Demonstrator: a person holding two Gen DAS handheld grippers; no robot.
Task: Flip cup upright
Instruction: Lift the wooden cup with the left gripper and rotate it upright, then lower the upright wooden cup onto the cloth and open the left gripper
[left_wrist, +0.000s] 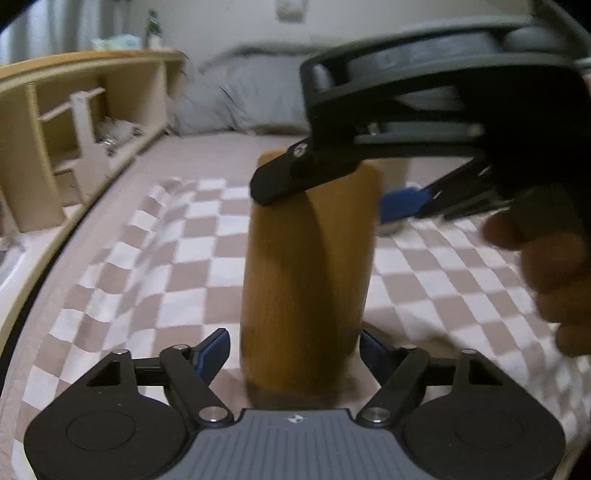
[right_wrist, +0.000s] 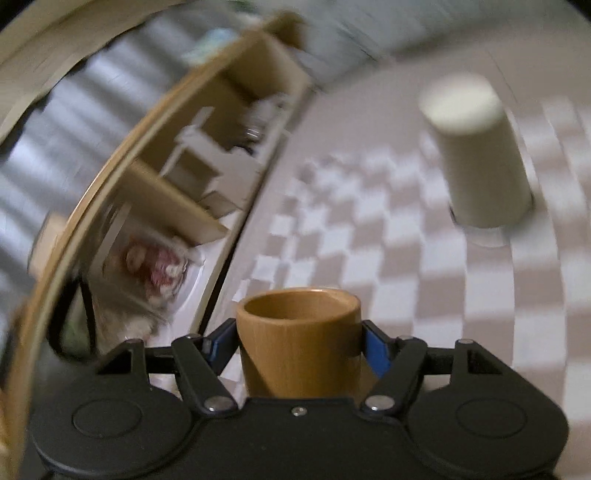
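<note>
A tall wooden cup (left_wrist: 306, 266) stands between the fingers of my left gripper (left_wrist: 295, 347), above the checked cloth (left_wrist: 155, 258). My right gripper (left_wrist: 325, 188) comes in from the upper right and is shut on the cup's far end, one dark finger across its front. In the right wrist view the cup (right_wrist: 299, 343) sits between the blue pads of my right gripper (right_wrist: 299, 343), its open mouth facing away. My left gripper's pads lie close beside the cup; contact is unclear. A cream cup (right_wrist: 476, 158) stands upside down on the cloth.
A wooden shelf unit (left_wrist: 74, 129) with small items runs along the left of the bed. Grey pillows (left_wrist: 255, 96) lie at the back. The person's hand (left_wrist: 546, 266) holds the right gripper at the right edge.
</note>
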